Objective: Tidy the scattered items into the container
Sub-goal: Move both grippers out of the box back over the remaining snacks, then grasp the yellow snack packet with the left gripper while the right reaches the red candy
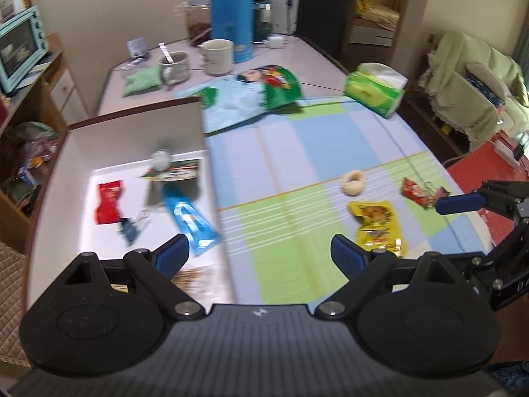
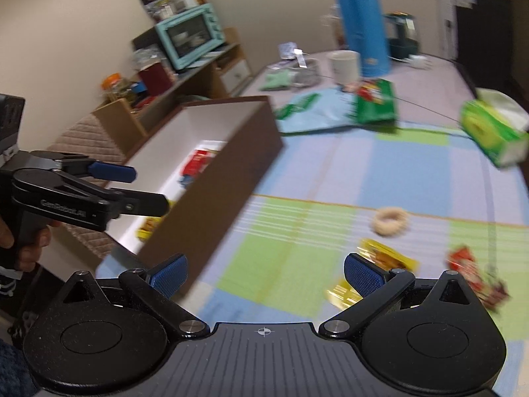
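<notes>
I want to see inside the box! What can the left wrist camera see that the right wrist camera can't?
Only the left wrist view shows the box floor fully: the blue tube, the binder clip and a round tin. Only the right wrist view shows the box's brown outer wall and a hand. Both show the red packet, yellow packet and cream ring.

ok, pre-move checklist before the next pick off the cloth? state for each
1. Left gripper open and holding nothing: ok.
2. Right gripper open and holding nothing: ok.
3. Items left on the cloth: not ok; yellow snack packet, red snack packet and beige ring are outside the box.
4. Room in the box: ok, bare floor shows between the red packet and blue tube.
5. Yellow snack packet clear to grasp: ok, lies apart from its neighbours.
6. Image sharpness for aiming: not ok, both views are motion-blurred.
</notes>
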